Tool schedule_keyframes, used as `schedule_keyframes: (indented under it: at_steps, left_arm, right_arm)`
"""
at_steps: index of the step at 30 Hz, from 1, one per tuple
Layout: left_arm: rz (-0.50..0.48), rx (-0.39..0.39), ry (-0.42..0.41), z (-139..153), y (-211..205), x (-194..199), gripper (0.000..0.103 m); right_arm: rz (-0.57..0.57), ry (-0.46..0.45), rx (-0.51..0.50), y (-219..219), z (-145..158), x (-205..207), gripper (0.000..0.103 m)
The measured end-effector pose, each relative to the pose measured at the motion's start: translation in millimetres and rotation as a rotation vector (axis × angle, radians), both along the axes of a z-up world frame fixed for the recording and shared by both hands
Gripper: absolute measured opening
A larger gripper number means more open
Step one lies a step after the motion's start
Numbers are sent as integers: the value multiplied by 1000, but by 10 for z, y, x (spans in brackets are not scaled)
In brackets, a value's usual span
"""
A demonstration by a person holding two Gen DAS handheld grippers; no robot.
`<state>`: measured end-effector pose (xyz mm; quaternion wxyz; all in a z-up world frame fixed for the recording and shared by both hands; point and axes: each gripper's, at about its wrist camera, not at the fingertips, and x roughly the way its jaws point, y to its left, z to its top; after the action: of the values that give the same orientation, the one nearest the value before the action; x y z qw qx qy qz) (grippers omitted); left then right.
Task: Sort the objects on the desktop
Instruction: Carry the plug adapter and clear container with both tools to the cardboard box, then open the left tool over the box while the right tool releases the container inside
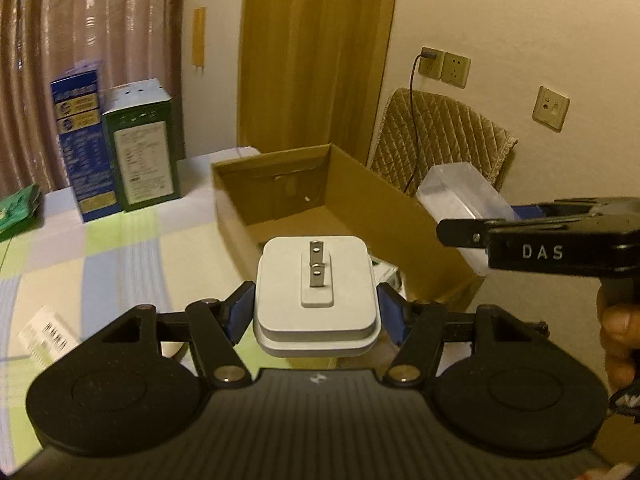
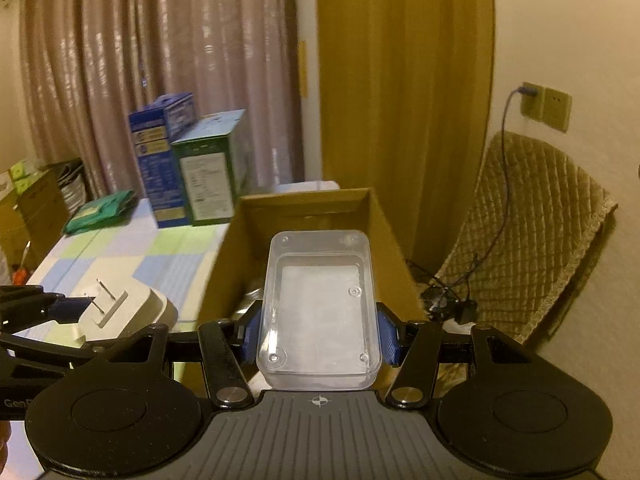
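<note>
Left hand-held gripper (image 1: pixel 316 312) clamps charger (image 1: pixel 316 292) (prongs forward); right (image 2: pixel 319 334) clamps clear box (image 2: pixel 319 312) lengthwise.

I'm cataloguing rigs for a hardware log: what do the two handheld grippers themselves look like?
Both match: the left gripper and right gripper have black linkage arms with silver pivot bolts, blue finger pads, two round black discs on either side, and a ribbed grey centre plate bearing a small crosshair mark. Seen from the left wrist view, the right gripper's black side reads "DAS" in white. No cables show on either.
</note>
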<state>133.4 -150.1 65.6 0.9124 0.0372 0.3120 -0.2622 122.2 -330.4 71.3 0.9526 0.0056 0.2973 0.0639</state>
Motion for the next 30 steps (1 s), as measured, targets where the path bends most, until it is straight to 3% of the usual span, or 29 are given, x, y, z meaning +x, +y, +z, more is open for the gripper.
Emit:
schedule_keyframes:
  at_steps: [10,11,12,24,25,27,30]
  left_arm:
    - [-39,15,28,-235,-531,435,60]
    - [-43,18,27,-265,-556,462,63]
    - [-46,25,28,-292,-572,484,72]
    - [9,43,2,-285,-178,410,74]
    - [14,43,1,-276,-145,397,74]
    - [21,43,0,-261,-80,371,74]
    - [34,51,1,-260,20,328,74]
  right_arm:
    - [-34,38,29,-383,-197,402,54]
    - [-33,41,31,-391,-219,428,54]
    - [-34,45,34,-401,-241,453,54]
    - [7,83,99,-319,-380,575,54]
    - [15,84,119,-316,-378,585,55]
    - [8,75,144,-313,-356,579,69]
    - [-4,55,145,-311,-297,541,72]
